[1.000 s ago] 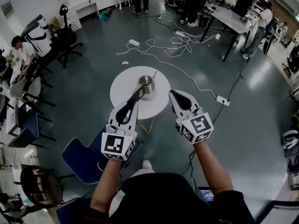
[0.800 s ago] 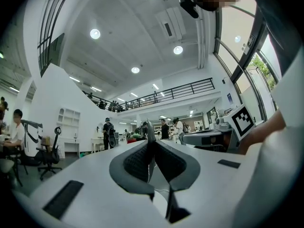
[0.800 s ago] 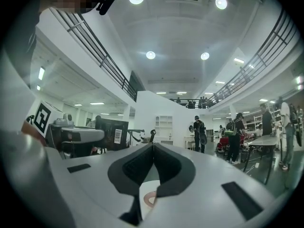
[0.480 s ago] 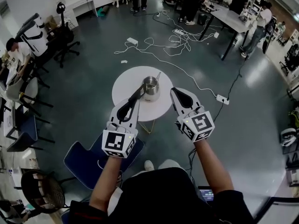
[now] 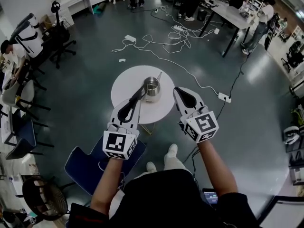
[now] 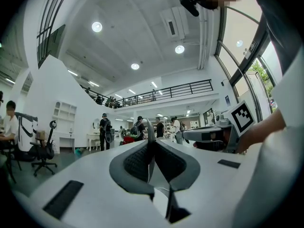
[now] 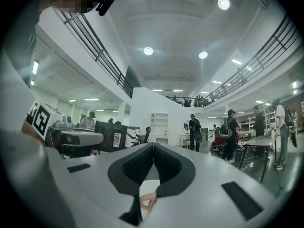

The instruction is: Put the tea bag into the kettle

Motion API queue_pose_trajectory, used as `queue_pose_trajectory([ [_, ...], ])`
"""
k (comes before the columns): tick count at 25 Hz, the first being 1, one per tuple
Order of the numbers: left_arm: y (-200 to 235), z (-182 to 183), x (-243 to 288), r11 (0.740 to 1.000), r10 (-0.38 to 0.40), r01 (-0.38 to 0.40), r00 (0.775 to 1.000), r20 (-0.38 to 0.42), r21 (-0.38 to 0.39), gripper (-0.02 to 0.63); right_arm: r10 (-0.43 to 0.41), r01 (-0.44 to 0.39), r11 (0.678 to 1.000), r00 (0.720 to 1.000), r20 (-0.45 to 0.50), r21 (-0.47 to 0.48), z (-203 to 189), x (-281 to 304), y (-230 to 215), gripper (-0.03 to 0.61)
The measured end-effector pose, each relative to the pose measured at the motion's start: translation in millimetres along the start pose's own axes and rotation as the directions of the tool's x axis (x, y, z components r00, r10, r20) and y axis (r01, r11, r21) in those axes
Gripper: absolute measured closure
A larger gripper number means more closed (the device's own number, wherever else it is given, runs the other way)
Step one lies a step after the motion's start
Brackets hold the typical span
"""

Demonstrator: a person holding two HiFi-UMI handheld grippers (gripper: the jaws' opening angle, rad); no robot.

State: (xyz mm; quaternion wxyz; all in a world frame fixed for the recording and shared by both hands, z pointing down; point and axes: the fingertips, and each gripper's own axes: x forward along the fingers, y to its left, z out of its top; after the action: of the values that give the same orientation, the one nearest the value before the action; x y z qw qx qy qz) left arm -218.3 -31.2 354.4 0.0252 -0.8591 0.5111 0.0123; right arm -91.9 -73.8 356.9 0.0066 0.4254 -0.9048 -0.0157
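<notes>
Head view: one steel kettle (image 5: 151,86) stands near the middle of one round table (image 5: 124,82), clear of its rim, with open floor (image 5: 85,84) all round. Two grippers, the left gripper (image 5: 137,97) just beside the kettle and the right gripper (image 5: 177,92) at the table's near edge, each have their jaws pressed together. The tea bag cannot be made out.

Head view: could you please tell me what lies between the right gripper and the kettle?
Only a bare stretch of white table separates the right gripper from the kettle, as the head view shows.
</notes>
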Motion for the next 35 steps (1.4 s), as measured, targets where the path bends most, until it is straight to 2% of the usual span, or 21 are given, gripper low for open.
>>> queue_pose_trajectory([
  [12, -2, -6, 54, 0.999, 0.032, -0.032, 0.999, -0.015, 0.000, 0.578, 0.035, -0.035, 0.999, 0.999, 0.003, 0.005, -1, 24, -51, 0.560],
  [19, 13, -18, 88, 0.998, 0.067, -0.068, 0.997, -0.029, -0.007, 0.578, 0.070, -0.070, 0.997, 0.998, -0.001, 0.015, -11, 54, -77, 0.560],
  [23, 18, -25, 114, 0.995, 0.088, -0.089, 0.996, -0.027, -0.055, 0.578, 0.083, -0.082, 0.996, 0.997, -0.008, 0.022, -19, 67, -102, 0.560],
  [35, 18, -40, 192, 0.989, 0.132, -0.135, 0.990, -0.046, -0.052, 0.578, 0.115, -0.114, 0.993, 0.993, -0.014, 0.041, -32, 98, -179, 0.560],
])
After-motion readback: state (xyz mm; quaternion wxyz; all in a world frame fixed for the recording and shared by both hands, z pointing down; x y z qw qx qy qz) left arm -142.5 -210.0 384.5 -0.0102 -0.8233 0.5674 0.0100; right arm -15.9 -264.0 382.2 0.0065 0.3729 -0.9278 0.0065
